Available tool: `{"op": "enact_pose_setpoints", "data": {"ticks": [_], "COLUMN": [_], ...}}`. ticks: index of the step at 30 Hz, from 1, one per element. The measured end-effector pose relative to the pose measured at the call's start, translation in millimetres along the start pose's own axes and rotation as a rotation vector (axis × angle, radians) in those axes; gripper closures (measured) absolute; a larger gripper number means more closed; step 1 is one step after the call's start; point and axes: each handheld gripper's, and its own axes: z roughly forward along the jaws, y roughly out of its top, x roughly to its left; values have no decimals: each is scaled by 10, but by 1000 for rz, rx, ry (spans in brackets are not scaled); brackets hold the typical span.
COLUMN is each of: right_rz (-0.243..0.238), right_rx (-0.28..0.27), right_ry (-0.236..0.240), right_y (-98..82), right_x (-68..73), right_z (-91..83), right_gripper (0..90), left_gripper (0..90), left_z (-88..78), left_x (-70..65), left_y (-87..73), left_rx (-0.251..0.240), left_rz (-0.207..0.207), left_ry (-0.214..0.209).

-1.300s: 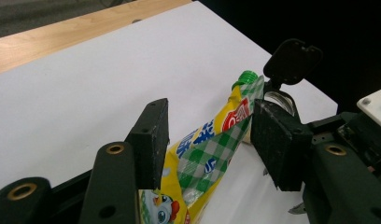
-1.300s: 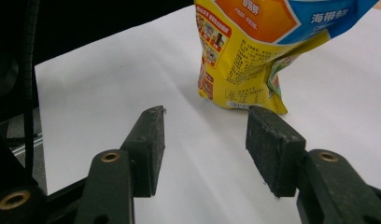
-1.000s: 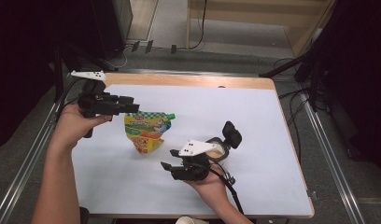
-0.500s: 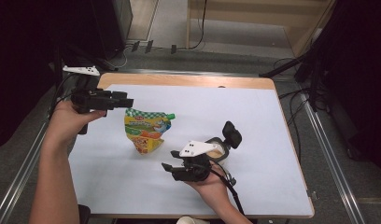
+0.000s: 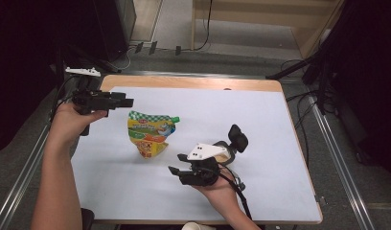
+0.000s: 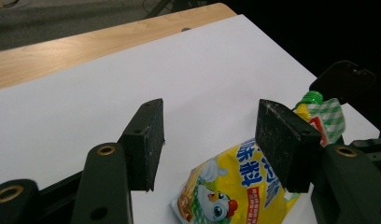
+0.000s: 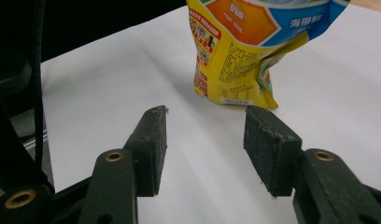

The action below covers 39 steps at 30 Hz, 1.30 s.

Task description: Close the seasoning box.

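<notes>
White sheet (image 5: 280, 143) covers nearly the whole wooden table (image 5: 193, 82), which fills the centre of the high view; a strip of bare wood shows along the far edge.

Yellow spouted drink pouch (image 5: 149, 134) lies flat on the sheet, left of centre in the high view, green cap (image 5: 175, 119) pointing right. It touches neither gripper. In the left gripper view the pouch (image 6: 235, 182) sits at lower right, partly behind the right-hand jaw. In the right gripper view its lower end (image 7: 244, 51) is at top centre, beyond the jaw tips.

Left gripper (image 5: 122, 102) is held in the left hand (image 5: 71, 122) at the upper left of the high view, over the sheet's left edge, jaws aimed right, just above and left of the pouch. Jaws have just been opening; they stand apart with nothing between the pads.

Right gripper (image 5: 174, 170) is held in the right hand (image 5: 220, 189) at lower centre, grey three-cornered plate (image 5: 208, 152) on top, jaws aimed left, near the pouch's lower end but apart from it. Jaws spread, gap empty, only sheet (image 7: 202, 154) behind.
</notes>
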Motion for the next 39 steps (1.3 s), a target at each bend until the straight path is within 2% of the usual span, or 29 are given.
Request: {"op": "enact_pose_setpoints", "data": {"ticks": [6, 12, 19, 21, 39], "right_rz": [5, 15, 27, 17, 67], "right_rx": [4, 2, 4, 1, -7], "right_ry": [0, -15, -21, -35, -74], "right_y": [34, 65, 115, 120, 250], "right_x": [-33, -96, -194, -218, -559], "right_z": [-60, -138, -254, -286, -731], "right_gripper": [504, 504, 504, 507, 540], "left_gripper": [421, 405, 401, 402, 401], "left_z": [59, 147, 214, 240, 377], "left_x": [62, 142, 219, 232, 262], "left_y": [-36, -81, -137, -152, -207], "left_rx": [0, 33, 27, 31, 55], "left_rz": [-17, -41, -52, -45, -27], "left_ry": [14, 41, 28, 27, 12]}}
